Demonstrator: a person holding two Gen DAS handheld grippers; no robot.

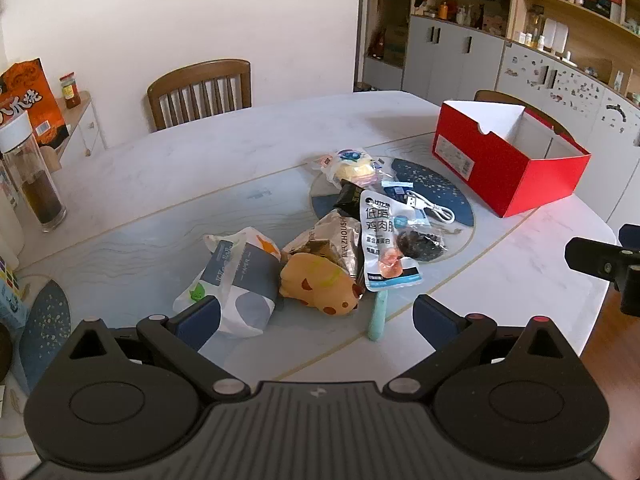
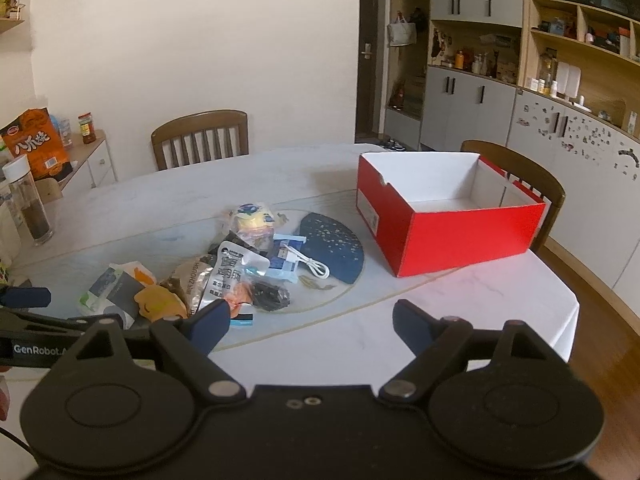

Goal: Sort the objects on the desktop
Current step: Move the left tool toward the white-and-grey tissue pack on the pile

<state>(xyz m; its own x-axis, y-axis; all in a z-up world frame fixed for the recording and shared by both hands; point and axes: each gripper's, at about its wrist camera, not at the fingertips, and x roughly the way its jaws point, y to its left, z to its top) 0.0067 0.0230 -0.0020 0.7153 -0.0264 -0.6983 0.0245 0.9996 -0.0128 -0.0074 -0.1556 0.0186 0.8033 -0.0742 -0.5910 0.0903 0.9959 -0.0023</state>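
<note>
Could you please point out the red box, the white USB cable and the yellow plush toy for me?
red box [image 2: 460,240], right wrist view, on its red front wall.
white USB cable [image 1: 434,209], left wrist view, on the coiled cord.
yellow plush toy [image 1: 316,286], left wrist view, on its body.

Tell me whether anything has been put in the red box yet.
No: in the right wrist view the red box shows only its bare white inside, and the items lie piled on the table.
</note>
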